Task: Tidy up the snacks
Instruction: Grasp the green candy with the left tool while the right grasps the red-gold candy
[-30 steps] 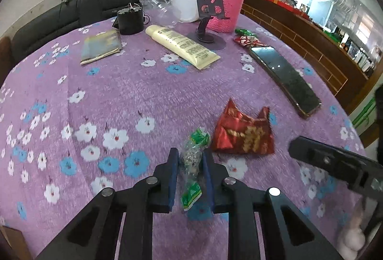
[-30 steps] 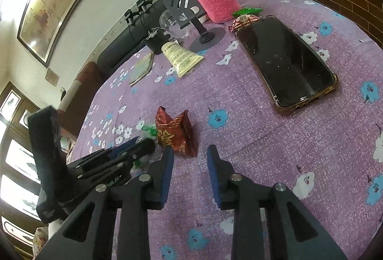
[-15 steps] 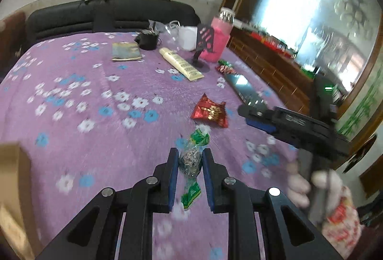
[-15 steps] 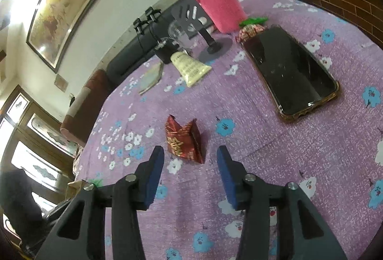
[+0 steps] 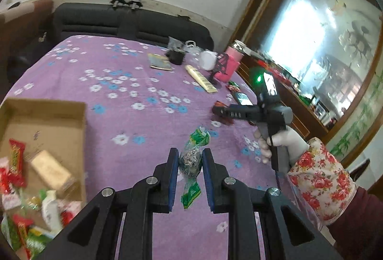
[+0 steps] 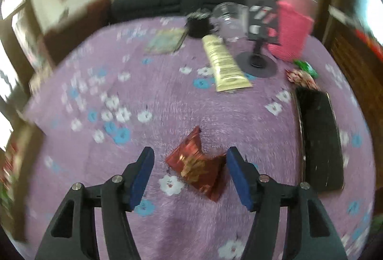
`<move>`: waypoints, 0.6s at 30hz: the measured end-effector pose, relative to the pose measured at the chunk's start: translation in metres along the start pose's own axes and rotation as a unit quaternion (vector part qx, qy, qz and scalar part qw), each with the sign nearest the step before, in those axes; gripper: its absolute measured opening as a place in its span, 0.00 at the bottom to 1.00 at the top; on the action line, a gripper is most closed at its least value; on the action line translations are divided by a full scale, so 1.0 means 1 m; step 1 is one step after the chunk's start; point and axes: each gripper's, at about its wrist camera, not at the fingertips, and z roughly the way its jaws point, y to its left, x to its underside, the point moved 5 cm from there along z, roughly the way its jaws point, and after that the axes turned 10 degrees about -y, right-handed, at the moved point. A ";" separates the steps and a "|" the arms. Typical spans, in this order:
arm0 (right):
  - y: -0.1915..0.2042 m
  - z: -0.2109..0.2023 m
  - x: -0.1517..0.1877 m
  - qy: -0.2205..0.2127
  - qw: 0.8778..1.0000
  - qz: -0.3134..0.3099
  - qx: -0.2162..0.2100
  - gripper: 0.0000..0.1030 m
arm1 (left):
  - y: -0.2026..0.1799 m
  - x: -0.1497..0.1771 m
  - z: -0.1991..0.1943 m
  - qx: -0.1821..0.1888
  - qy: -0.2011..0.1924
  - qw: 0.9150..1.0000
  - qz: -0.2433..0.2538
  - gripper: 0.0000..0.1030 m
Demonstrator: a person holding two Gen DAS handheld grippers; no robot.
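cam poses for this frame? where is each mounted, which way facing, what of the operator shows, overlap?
Left wrist: on the left gripper, facing across the purple tablecloth; its jaws pinch a green-wrapped snack; cardboard box at left; gloved hand holding the right gripper.
Right wrist: on the right gripper, tilted down; jaws opening around a red snack packet.
Shared: cream tube, pink jar, phone.

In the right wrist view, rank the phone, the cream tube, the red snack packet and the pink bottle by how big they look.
1. Phone
2. Pink bottle, though the frame's edge crops it
3. Cream tube and red snack packet: about alike; the packet lies nearer the camera, so I won't rank them.
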 end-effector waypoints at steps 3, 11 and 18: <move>0.006 0.004 0.004 0.002 0.999 -0.039 0.017 0.59 | 0.013 0.000 -0.009 -0.011 -0.008 1.000 -0.013 0.19; -0.004 -0.010 0.003 0.003 1.000 0.012 0.003 0.16 | 0.030 0.006 -0.022 -0.023 -0.028 0.999 -0.040 0.19; 0.000 -0.048 0.012 0.029 0.980 0.110 -0.160 0.08 | 0.035 0.007 -0.040 -0.027 -0.042 0.998 -0.049 0.19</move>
